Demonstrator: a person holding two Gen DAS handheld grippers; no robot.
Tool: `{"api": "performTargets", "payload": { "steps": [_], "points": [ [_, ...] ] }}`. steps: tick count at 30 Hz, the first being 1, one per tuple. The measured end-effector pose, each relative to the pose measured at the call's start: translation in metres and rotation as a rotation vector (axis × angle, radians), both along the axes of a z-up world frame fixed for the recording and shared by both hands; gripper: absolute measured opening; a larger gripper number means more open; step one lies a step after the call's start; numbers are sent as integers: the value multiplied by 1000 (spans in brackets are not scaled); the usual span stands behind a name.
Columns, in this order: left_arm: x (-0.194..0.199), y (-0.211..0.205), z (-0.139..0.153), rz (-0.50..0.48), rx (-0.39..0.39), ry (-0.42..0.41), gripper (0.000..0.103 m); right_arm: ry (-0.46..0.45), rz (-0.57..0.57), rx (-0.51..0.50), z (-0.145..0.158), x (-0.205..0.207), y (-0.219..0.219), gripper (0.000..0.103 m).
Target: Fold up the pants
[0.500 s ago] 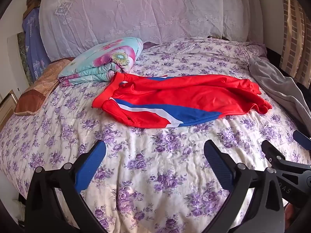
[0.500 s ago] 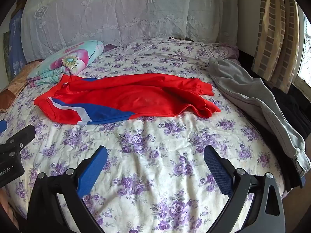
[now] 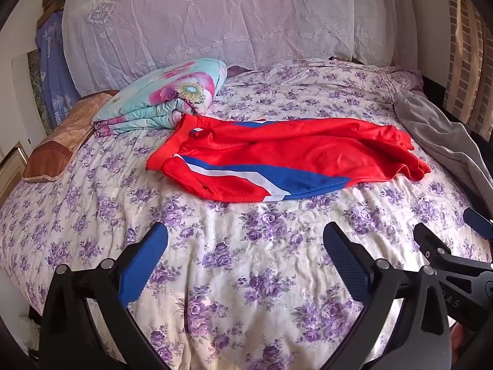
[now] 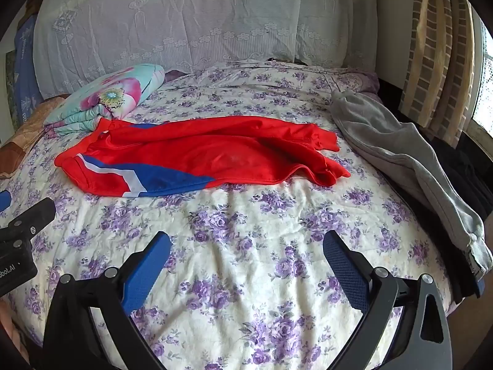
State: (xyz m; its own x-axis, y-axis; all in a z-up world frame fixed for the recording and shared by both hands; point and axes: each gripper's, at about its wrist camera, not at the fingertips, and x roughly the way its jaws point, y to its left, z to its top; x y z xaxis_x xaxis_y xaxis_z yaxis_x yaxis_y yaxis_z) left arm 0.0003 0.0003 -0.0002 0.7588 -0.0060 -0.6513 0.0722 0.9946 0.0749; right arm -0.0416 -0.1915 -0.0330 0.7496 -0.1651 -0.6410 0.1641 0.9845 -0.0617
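Red pants [image 3: 286, 157] lie well beyond both wide-open grippers [image 3: 245, 246] [image 4: 246, 246].

Left black two-finger gripper with blue ribbed pads [image 3: 245, 240]: jaws spread wide, nothing between, angled downward. Right black two-finger gripper with blue ribbed pads [image 4: 246, 242]: likewise spread wide, empty, angled downward, close beside the left.

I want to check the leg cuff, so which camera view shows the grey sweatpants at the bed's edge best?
The right wrist view: the grey sweatpants lie there in full length, down to the cuff. The left wrist view shows only their upper part, cut off at the picture's edge.
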Motion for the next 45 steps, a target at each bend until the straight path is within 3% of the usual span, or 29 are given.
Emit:
{"api": "performTargets", "payload": {
  "steps": [45],
  "points": [
    [0,0,0,2,1,8,98,6,3,0,-3,-1,3,100]
  ]
}}
